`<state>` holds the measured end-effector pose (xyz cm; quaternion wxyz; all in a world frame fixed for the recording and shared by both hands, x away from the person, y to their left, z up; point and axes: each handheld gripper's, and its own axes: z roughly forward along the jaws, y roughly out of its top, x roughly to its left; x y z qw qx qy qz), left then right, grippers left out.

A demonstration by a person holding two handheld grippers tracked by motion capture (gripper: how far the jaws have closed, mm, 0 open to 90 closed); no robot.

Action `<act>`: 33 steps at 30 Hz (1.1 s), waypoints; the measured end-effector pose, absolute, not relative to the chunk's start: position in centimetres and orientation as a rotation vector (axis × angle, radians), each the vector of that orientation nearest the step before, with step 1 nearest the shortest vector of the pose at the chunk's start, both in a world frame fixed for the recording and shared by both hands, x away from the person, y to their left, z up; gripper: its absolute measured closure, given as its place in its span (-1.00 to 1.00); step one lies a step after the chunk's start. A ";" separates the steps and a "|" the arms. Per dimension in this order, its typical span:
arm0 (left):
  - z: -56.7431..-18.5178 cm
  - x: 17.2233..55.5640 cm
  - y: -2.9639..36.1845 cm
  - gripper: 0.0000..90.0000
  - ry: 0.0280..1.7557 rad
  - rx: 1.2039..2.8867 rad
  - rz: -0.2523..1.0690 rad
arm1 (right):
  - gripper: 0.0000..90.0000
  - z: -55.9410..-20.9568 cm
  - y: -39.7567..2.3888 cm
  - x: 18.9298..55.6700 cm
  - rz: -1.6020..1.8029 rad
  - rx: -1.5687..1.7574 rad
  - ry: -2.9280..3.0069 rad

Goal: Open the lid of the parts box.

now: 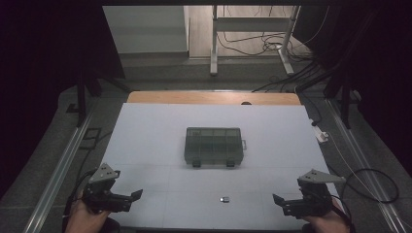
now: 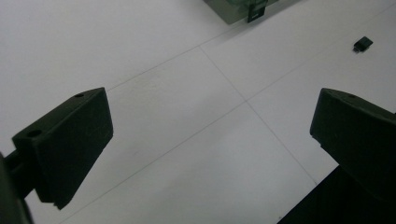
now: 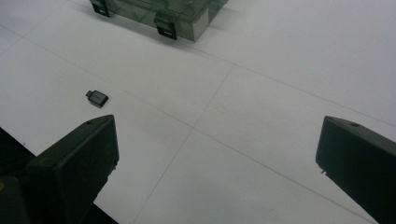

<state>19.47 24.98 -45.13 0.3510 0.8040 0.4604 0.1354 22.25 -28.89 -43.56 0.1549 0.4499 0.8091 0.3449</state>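
I hold 2 grippers low over the white table (image 1: 145,126). My left gripper (image 1: 137,195) sits near the left corner, jaws spread wide on nothing. My right gripper (image 1: 277,200) sits near the right corner, equally spread and empty. 1 small dark adapter (image 1: 224,199) lies between them. 1 smoky compartment box (image 1: 214,145), closed by 2 latches, rests mid-table, well apart.

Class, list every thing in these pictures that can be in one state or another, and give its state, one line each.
Compartment box: lid shut, flat on the table, untouched.
Small dark adapter: lying loose on the table, apart from the box.
Left gripper: jaws open, holding nothing.
Right gripper: jaws open, holding nothing.
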 end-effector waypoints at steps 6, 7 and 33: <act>-45.1 20.2 24.9 -1.00 1.191 2.054 0.332 | -1.00 -43.5 -28.6 22.7 1.029 1.250 2.337; -45.2 20.3 24.8 -1.00 1.190 2.055 0.332 | -1.00 -43.5 -28.6 22.8 1.034 1.247 2.341; -45.5 24.0 23.1 -0.99 1.164 2.043 0.328 | -1.00 -43.4 -26.6 25.7 1.099 1.185 2.387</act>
